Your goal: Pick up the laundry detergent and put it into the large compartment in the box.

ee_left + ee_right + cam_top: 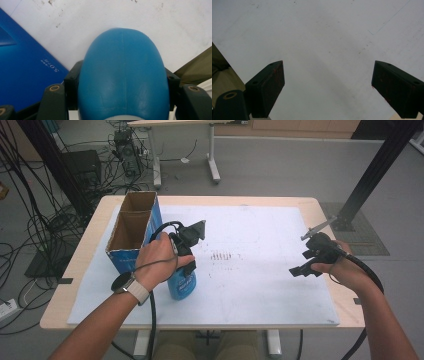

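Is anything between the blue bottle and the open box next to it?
Nothing visible. The left gripper is shut on the bottle, which stands on the white mat just right of the box. Only bare mat shows between them, and the box top is open.

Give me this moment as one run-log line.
left gripper: shut on blue bottle | bottle: upright on white mat, beside cardboard box | right gripper: jaws open, empty, above mat

From the high view my left hand [159, 257] covers the top of the blue bottle [182, 284] (label print too small to read); its base is cut off in the left gripper view.
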`<action>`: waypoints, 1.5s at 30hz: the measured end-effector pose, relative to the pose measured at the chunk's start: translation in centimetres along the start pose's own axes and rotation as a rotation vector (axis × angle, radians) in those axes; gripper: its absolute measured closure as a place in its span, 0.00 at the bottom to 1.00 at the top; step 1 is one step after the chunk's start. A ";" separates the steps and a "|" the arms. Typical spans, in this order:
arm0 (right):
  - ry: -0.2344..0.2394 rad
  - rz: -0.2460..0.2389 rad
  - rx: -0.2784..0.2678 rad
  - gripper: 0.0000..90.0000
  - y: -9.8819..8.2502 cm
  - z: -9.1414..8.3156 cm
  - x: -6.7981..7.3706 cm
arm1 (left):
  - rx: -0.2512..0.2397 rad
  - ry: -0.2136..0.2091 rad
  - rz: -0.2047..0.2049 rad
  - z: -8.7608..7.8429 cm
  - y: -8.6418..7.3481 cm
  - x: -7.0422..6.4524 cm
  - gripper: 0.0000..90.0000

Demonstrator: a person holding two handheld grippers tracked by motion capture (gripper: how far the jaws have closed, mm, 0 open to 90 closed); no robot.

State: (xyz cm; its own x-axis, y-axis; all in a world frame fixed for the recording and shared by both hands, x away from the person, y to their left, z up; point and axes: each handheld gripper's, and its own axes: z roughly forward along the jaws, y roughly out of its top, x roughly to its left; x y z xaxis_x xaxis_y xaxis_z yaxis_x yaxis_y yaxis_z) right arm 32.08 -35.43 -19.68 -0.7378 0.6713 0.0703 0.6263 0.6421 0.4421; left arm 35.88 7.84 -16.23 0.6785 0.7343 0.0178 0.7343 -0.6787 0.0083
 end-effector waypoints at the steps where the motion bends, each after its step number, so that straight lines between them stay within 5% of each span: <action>1: 0.000 0.001 0.000 0.13 0.0 0.0 0.0 | 0.000 -0.001 0.000 0.0 0.0 0.0 0.42; 15: -0.002 0.002 -0.006 0.13 -0.2 0.0 0.0 | -0.018 -0.003 -0.005 -0.5 -0.3 -0.2 0.42; 45: -0.002 -0.023 -0.037 0.12 -0.1 -0.5 0.2 | 0.007 0.017 -0.129 -7.3 -0.7 0.2 0.41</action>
State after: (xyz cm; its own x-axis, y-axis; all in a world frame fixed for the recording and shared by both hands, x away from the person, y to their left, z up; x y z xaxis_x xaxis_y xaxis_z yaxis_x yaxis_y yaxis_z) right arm 31.70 -35.52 -19.24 -0.7516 0.6571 0.0578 0.5991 0.6434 0.4766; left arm 35.38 8.44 -8.97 0.5777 0.8155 0.0338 0.8159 -0.5782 0.0045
